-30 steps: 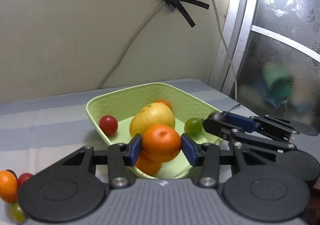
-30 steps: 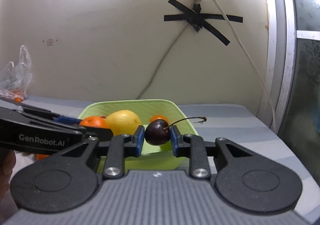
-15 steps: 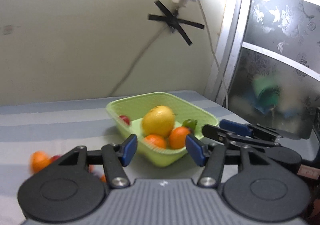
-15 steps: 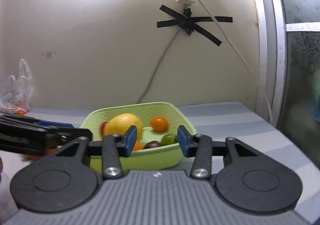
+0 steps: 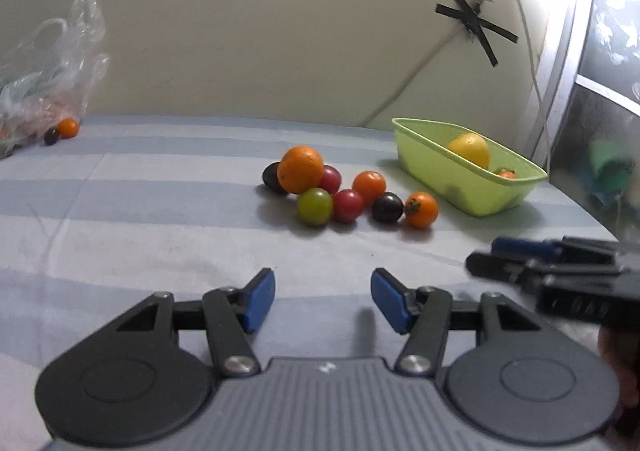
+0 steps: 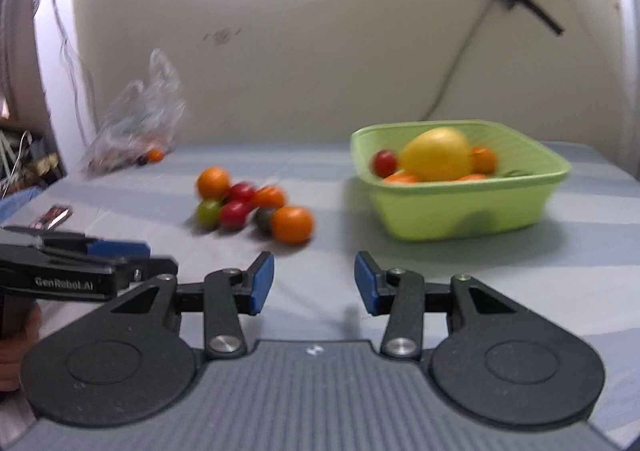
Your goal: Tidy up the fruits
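A light green basket [image 5: 436, 167] [image 6: 532, 191] sits at the right on the striped cloth. It holds a yellow lemon [image 6: 436, 155], a red tomato [image 6: 385, 162] and small oranges. A cluster of loose fruit lies left of it: an orange [image 5: 301, 169], a green tomato [image 5: 315, 206], red tomatoes, dark fruits and small orange ones [image 5: 421, 209] [image 6: 292, 224]. My left gripper [image 5: 322, 301] is open and empty, well short of the cluster. My right gripper [image 6: 314, 288] is open and empty, back from the basket.
A clear plastic bag [image 5: 44, 67] [image 6: 136, 119] with a few small fruits lies at the far left by the wall. A cable and black tape cross hang on the wall behind the basket. A small packet [image 6: 52, 215] lies at the left edge.
The left gripper let go of the orange and the right let go of the cherry into the basket. Both opened and pulled back and left, so the loose fruit cluster now shows.
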`<action>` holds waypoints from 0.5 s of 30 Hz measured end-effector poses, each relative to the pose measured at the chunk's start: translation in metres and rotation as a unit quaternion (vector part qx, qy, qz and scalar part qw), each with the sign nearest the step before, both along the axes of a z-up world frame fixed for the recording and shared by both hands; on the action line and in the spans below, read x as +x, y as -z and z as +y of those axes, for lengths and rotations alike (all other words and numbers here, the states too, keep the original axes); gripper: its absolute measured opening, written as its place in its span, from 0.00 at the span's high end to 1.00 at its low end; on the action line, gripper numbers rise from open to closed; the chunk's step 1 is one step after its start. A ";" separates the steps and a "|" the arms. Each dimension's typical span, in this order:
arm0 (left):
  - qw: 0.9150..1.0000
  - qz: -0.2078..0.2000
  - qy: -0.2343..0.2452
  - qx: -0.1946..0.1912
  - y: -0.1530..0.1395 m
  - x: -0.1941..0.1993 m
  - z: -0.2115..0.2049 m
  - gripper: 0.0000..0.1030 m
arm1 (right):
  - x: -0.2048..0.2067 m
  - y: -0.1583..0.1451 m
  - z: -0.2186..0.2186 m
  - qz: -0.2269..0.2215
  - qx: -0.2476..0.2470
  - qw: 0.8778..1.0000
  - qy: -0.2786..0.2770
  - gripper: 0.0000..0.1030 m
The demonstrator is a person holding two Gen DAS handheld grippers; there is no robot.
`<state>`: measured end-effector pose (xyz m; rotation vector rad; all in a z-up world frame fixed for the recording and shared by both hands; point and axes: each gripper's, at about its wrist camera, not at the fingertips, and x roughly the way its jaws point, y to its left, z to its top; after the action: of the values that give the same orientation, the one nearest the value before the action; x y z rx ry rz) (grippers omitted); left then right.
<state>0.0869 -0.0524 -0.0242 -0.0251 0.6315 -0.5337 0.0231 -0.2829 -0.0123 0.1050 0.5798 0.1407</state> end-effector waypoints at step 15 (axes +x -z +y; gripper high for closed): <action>1.000 0.015 0.010 -0.026 -0.002 0.012 0.004 0.47 | 0.010 0.003 0.025 0.022 -0.052 0.998 -0.002 0.54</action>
<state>0.0987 -0.0482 -0.0225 -0.0764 0.6467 -0.5691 0.0333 -0.2580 -0.0152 0.0059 0.6297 0.1116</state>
